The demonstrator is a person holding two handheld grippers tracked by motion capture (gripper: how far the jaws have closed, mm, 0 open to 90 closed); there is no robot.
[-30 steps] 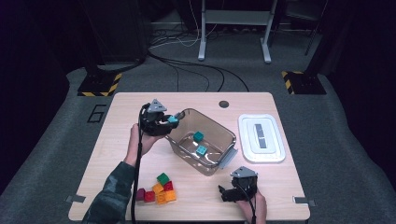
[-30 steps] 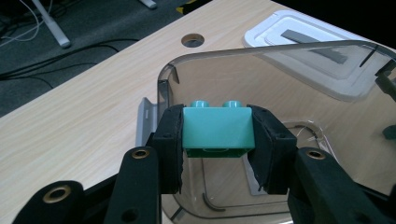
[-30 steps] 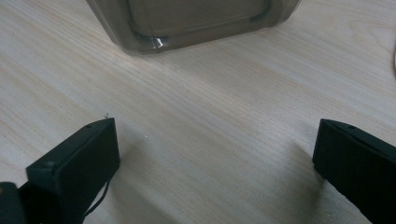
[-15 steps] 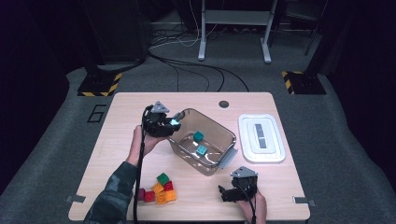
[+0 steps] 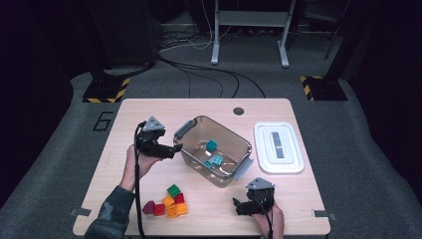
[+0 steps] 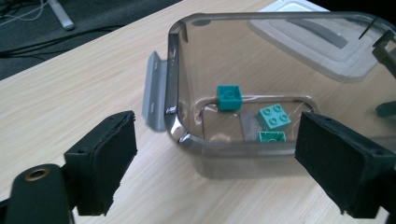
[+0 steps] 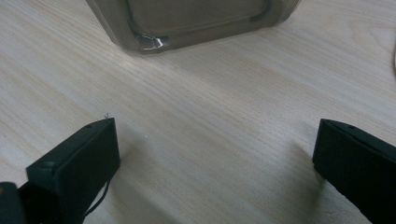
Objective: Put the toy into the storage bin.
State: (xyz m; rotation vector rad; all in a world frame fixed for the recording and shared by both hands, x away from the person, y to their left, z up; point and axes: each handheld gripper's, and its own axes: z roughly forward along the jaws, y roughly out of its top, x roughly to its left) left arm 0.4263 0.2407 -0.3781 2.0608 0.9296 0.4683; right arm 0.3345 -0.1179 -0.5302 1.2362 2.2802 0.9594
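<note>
Pale wood tabletop (image 5: 149, 112) carries a clear tub (image 5: 213, 149) near its middle with three teal bricks (image 6: 229, 97) inside. Just beside its rim the left gripper (image 5: 175, 149) has just been opening, nothing between the jaws. Well apart, the right gripper (image 5: 237, 204) rests wide open.

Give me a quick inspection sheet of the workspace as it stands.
Surface: wooden table, flat.
Job's things: clear bin holds three teal bricks; loose bricks piled near the front edge.
Clutter: white lid right of the bin.
Grippers: left gripper open, jaws just been opening, nothing between them, at the bin's end; right gripper open, empty, over bare table.
Cables: one trails from each gripper; more on the floor.
Surroundings: dark floor, metal stand, striped bases.
</note>
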